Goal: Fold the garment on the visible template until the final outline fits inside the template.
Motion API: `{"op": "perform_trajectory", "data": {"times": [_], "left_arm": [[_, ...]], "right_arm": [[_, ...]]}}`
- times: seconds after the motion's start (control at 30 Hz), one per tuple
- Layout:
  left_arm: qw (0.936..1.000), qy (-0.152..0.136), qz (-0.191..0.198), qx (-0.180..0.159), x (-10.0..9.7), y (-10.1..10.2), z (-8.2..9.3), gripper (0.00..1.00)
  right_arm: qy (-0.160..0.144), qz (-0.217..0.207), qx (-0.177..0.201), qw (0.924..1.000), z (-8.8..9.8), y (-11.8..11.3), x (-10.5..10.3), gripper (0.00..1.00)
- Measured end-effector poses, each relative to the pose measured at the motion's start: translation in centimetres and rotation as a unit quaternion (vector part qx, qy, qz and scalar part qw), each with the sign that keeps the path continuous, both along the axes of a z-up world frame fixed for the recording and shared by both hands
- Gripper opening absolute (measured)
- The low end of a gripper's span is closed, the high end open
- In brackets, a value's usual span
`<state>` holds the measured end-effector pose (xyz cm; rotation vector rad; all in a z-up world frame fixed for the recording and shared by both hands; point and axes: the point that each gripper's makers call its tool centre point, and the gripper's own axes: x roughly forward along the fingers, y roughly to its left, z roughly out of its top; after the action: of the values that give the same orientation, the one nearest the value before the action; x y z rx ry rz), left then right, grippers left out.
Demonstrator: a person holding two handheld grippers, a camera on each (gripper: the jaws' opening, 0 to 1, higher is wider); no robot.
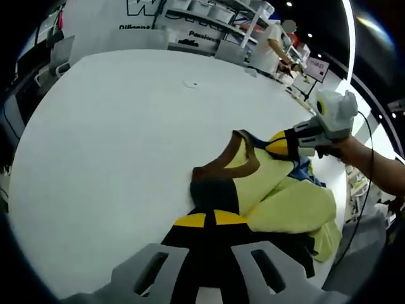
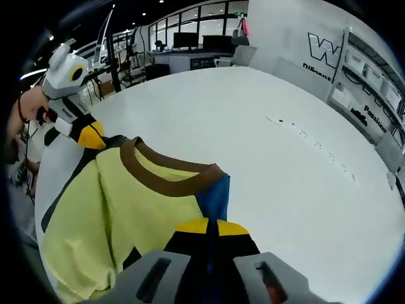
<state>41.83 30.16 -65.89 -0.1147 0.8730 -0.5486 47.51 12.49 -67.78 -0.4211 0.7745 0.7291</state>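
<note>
Left gripper view: left claw (image 1: 205,223) clamped on the yellow garment (image 1: 272,196) at one shoulder, right claw (image 1: 283,145) pinching the other side of the brown collar (image 1: 231,166). Right gripper view: right claw (image 2: 209,231) closed on cloth too, garment bunched near the white counter (image 2: 266,145) edge. No template outline discernible. Best done by lifting both shoulders evenly, drawing apart to flatten, then laying down toward the counter's middle.

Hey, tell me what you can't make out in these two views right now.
- Template: no outline shows on the table; the garment may cover it.
- Garment's lower part: left gripper view, behind the left gripper; right gripper view, cut by the edge.
- Grip: the right gripper meets cloth, contact hidden by the jaws.
- Wall lettering: cut off, partly unreadable.
</note>
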Motion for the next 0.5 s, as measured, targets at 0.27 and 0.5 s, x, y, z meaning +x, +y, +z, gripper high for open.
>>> {"op": "perform_trajectory", "data": {"times": [0.27,0.5], "left_arm": [[0.9986,-0.053,0.009,-0.003,2.0,-0.2,1.8,0.01],[0.9977,-0.067,0.0,0.01,3.3,-1.0,1.9,0.01]], "right_arm": [[-0.044,-0.016,0.003,0.9989,2.1,-1.3,0.9,0.0],[-0.052,-0.016,-0.011,0.9985,2.3,-2.1,1.1,0.0]]}}
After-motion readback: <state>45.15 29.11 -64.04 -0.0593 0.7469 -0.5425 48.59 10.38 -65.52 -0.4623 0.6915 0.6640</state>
